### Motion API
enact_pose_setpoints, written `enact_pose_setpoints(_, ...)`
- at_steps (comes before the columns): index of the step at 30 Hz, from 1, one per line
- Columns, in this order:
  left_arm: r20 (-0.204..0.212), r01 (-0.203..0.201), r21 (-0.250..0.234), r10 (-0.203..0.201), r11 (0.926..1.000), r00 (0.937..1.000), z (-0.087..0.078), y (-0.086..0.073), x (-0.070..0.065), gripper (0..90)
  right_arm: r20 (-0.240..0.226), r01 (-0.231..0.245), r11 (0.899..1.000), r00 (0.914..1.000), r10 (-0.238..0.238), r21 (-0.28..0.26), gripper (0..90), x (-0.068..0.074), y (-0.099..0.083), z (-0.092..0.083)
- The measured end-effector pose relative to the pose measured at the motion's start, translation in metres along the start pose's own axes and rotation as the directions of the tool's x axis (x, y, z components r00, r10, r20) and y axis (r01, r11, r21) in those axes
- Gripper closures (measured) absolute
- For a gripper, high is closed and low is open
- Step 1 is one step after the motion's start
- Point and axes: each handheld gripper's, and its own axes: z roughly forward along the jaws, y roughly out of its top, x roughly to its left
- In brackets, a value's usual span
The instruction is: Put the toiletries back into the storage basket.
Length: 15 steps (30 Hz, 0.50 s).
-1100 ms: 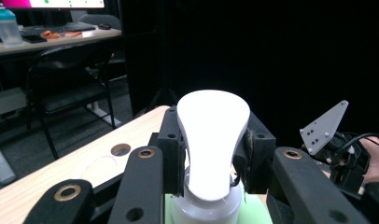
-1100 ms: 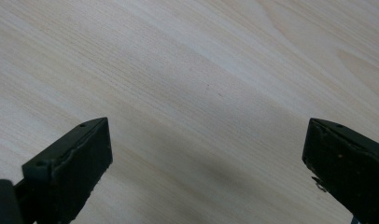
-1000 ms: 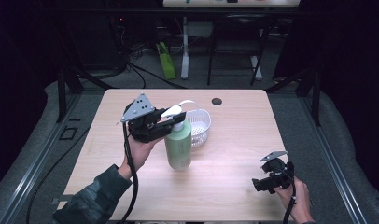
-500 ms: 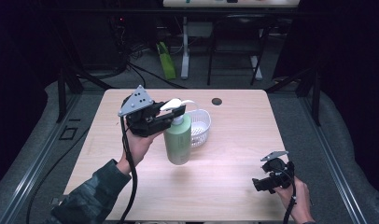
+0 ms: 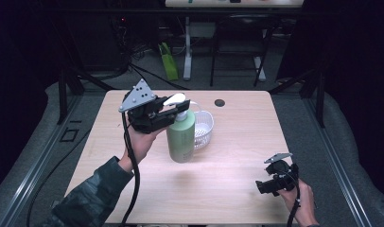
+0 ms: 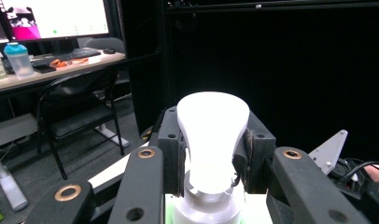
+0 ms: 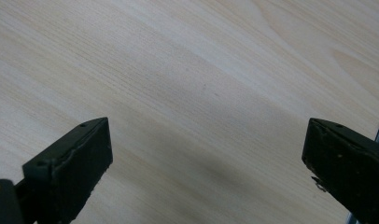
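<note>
High view: the left gripper (image 5: 173, 111) pinches the pump head (image 5: 175, 100) of the green bottle (image 5: 181, 137), just beside the white basket (image 5: 203, 128), probably to lift it.

Left gripper view: the pads (image 6: 242, 151) press the pump head's sides.

Right gripper view: the jaws are spread wide over the bare table (image 7: 201, 70), waiting.

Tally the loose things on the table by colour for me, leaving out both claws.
Green: 1, the pump bottle, white pump head clamped in the left claw.
White: 1, the small perforated basket behind it.
Black: 1, the small round disc near the far edge.
Total: 3
</note>
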Motion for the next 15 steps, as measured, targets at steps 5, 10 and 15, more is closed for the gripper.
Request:
enact_pose_setpoints(5,-0.004,0.000,-0.005,0.000,1.0000,1.0000,0.001,0.004,0.001,66.9,0.002,-0.002,1.000,1.0000,0.002,0.001,1.1,0.000,0.000,0.000)
enact_pose_setpoints(10,-0.001,-0.002,-0.012,0.002,0.9999,1.0000,0.003,0.009,0.001,67.0,0.001,-0.001,1.000,1.0000,0.001,0.002,1.1,0.000,0.000,0.000)
enact_pose_setpoints(15,-0.001,-0.010,-0.017,0.010,0.9998,1.0000,0.004,0.014,0.001,67.0,0.001,-0.001,1.000,1.0000,0.001,0.002,1.1,0.000,0.000,0.000)
